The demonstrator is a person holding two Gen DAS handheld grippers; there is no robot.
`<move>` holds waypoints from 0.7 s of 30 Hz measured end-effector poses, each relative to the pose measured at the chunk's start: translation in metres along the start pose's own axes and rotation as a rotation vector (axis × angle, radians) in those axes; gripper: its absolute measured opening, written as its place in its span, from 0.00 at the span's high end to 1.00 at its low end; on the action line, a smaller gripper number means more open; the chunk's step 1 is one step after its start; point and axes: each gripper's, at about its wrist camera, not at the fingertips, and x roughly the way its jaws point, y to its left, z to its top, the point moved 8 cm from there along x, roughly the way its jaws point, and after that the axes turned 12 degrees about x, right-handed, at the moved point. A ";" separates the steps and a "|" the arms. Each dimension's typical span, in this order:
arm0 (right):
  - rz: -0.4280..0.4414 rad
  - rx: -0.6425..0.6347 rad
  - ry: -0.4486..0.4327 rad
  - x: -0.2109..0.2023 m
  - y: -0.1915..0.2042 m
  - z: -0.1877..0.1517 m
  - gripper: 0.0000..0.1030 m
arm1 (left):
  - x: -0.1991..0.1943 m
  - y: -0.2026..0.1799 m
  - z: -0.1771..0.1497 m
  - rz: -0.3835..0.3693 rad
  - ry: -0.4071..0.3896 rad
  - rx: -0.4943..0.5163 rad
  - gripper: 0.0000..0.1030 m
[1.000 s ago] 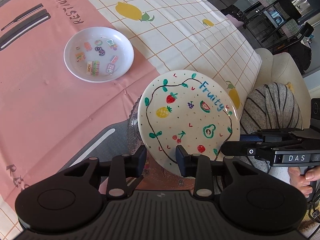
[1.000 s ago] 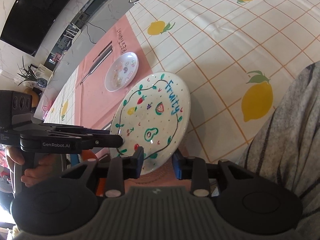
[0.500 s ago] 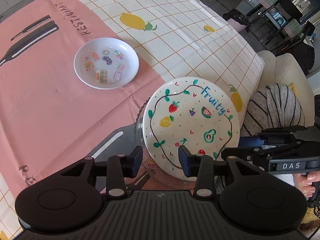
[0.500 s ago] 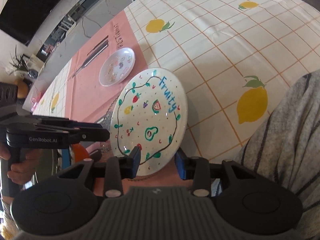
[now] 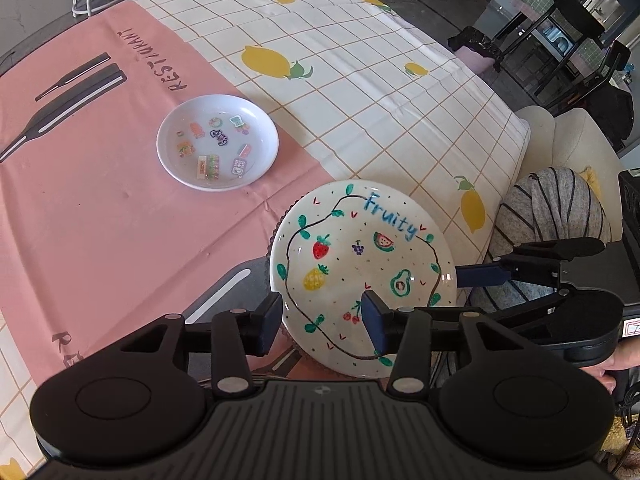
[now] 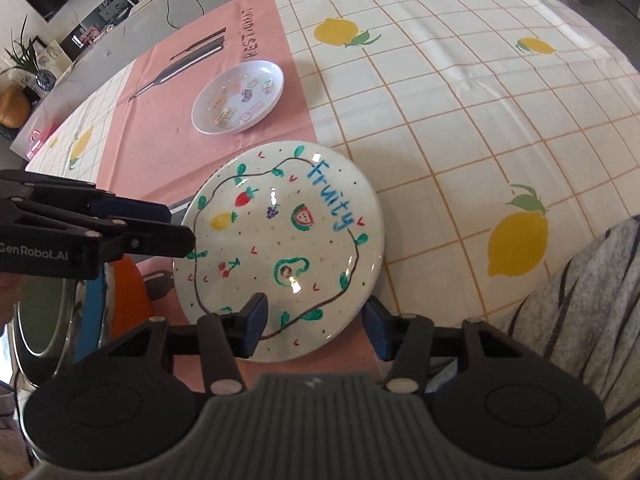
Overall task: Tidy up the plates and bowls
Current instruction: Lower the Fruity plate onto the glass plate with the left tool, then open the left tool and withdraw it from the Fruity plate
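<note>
The white "Fruity" plate (image 5: 360,268) (image 6: 280,240), painted with fruits, lies near the table's front edge on a dark ridged plate whose rim (image 5: 273,240) shows at its left. My left gripper (image 5: 322,322) straddles its left rim. Its jaws are opening and the pads stand off the plate. My right gripper (image 6: 316,322) straddles the plate's near rim, jaws opening too, and its pads do not press. Each gripper also shows in the other's view, my right gripper (image 5: 480,274) and my left gripper (image 6: 160,236). A small white dish with stickers (image 5: 217,142) (image 6: 238,98) sits further back on the pink runner.
An orange bowl (image 6: 128,292), a blue plate (image 6: 94,308) and a shiny-rimmed dish (image 6: 40,312) are stacked at the left under the left gripper. A person's striped grey sleeve (image 6: 580,300) is at the right. Black chairs (image 5: 560,20) stand beyond the lemon-print cloth.
Both grippers' jaws have widened around the Fruity plate. The plate has gone from tilted to lying flat. The right wrist view has rolled.
</note>
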 end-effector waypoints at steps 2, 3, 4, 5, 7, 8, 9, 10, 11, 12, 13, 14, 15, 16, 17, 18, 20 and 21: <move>-0.017 -0.038 -0.015 0.001 0.007 0.000 0.31 | -0.004 0.000 0.001 0.001 -0.011 -0.002 0.48; -0.025 -0.051 -0.023 0.002 0.010 0.000 0.30 | -0.006 0.000 0.001 0.001 -0.017 -0.003 0.48; -0.036 -0.063 -0.031 0.003 0.011 0.001 0.29 | -0.008 0.000 0.001 0.001 -0.025 -0.005 0.48; -0.047 -0.074 -0.043 0.002 0.011 0.003 0.29 | -0.010 0.000 0.001 0.002 -0.031 -0.007 0.47; -0.050 -0.070 -0.094 -0.004 0.010 0.007 0.21 | -0.014 0.000 0.002 0.005 -0.040 -0.010 0.47; -0.055 -0.054 -0.131 -0.009 0.008 0.011 0.15 | -0.015 0.001 0.003 0.005 -0.044 -0.011 0.47; -0.058 -0.040 -0.162 -0.013 0.006 0.015 0.14 | -0.016 0.001 0.003 0.004 -0.048 -0.012 0.47; -0.059 -0.035 -0.183 -0.015 0.005 0.019 0.14 | -0.016 0.001 0.004 0.005 -0.050 -0.015 0.47; -0.065 -0.045 -0.191 -0.014 0.005 0.023 0.14 | -0.016 0.002 0.004 0.006 -0.050 -0.017 0.47; -0.072 -0.052 -0.187 -0.011 0.006 0.026 0.14 | -0.016 0.003 0.004 0.011 -0.050 -0.023 0.46; -0.073 -0.057 -0.179 -0.008 0.007 0.027 0.14 | -0.015 0.004 0.004 0.018 -0.049 -0.031 0.45; -0.066 -0.068 -0.167 -0.004 0.010 0.027 0.14 | -0.015 0.006 0.005 0.023 -0.049 -0.042 0.45; -0.051 -0.083 -0.156 -0.001 0.014 0.027 0.14 | -0.015 0.007 0.005 0.024 -0.052 -0.053 0.45; -0.034 -0.098 -0.145 0.001 0.017 0.026 0.14 | -0.015 0.007 0.005 0.021 -0.057 -0.057 0.45; -0.023 -0.108 -0.135 0.003 0.020 0.025 0.13 | -0.016 0.008 0.005 0.019 -0.061 -0.057 0.44; -0.027 -0.115 -0.134 0.004 0.022 0.024 0.13 | -0.017 0.008 0.006 0.022 -0.062 -0.055 0.43; -0.021 -0.127 -0.124 0.006 0.024 0.023 0.13 | -0.017 0.011 0.006 0.046 -0.061 -0.062 0.43; -0.009 -0.125 -0.118 0.007 0.024 0.023 0.13 | -0.018 0.013 0.006 0.051 -0.060 -0.070 0.43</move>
